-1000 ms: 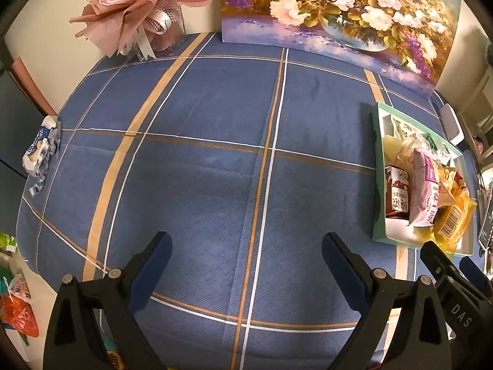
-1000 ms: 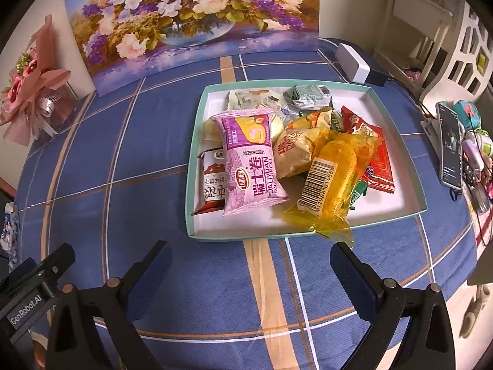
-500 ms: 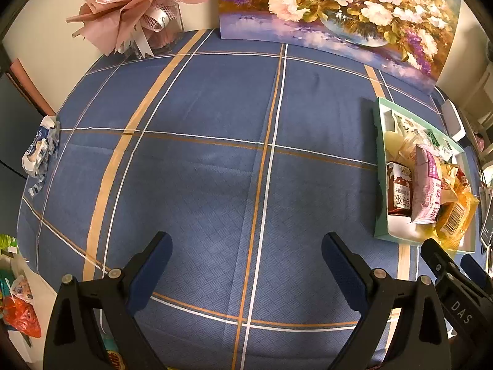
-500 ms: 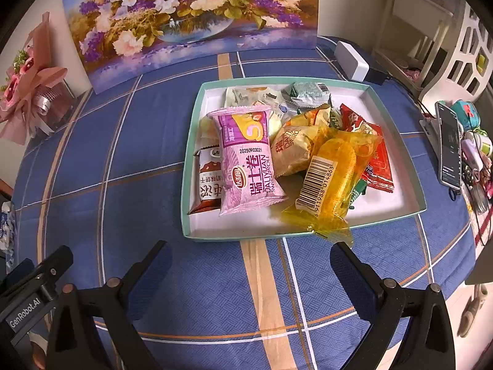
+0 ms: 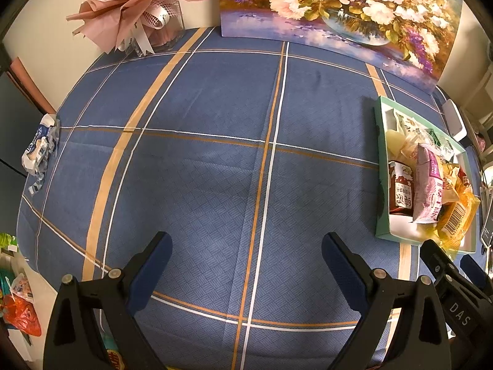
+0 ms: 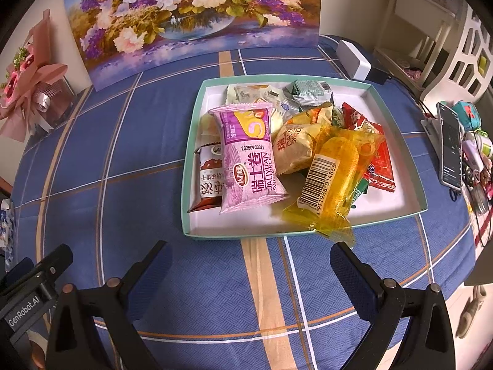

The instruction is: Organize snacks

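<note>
Fingers spread wide on both sides: the right gripper (image 6: pixel 248 273) hangs empty just short of the tray (image 6: pixel 187 185), the left gripper (image 5: pixel 246 262) empty over bare tablecloth (image 5: pixel 200 169). Nearest, the yellow packet (image 6: pixel 331 182) droops over the rim, crinkly, light, likely slippery; I'd pinch its sealed tail. Behind it, the pink Swiss roll pack (image 6: pixel 249 157) looks soft, so squeeze gently mid-body.

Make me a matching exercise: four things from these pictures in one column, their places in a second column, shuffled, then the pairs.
1. pink snack pack
2. yellow snack pack
3. phone
4. bouquet

A. overhanging the tray's near rim
B. far left, by the wall
C. right of the tray, outside it
D. in the tray, overlapping the brown pack

Pairs: 1-D, 2-A, 3-C, 4-B
</note>
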Demonstrator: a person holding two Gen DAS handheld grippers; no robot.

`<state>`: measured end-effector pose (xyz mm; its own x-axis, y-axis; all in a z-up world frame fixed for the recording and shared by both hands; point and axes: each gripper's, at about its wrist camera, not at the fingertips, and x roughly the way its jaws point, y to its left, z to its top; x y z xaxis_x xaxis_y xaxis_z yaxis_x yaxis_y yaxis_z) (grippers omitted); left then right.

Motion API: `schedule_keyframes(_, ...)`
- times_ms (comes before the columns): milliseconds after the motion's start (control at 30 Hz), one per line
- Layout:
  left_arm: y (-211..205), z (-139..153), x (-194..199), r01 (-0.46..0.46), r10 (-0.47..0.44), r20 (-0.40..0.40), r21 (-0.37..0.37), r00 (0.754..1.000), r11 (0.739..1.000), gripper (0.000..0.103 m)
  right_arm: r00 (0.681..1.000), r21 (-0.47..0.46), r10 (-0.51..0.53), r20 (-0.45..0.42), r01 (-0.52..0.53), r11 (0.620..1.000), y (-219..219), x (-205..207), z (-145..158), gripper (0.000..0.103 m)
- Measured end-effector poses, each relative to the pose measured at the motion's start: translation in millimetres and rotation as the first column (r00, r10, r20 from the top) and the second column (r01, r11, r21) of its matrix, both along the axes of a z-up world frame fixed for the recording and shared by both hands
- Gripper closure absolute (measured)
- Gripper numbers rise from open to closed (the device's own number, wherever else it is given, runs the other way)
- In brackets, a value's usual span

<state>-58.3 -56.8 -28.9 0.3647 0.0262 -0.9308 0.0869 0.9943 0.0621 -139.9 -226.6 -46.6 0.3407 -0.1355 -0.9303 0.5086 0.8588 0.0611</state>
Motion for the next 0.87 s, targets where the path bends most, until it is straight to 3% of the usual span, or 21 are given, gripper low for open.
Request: schedule_keyframes(867,-0.4,3.7,-1.7,0.009,-0.009,0.03,0.01,1.0,1.0,0.005,1.0,0.003,0.005,-0.007,-0.005,1.0,-0.1,-0.4,-3.9,0.0)
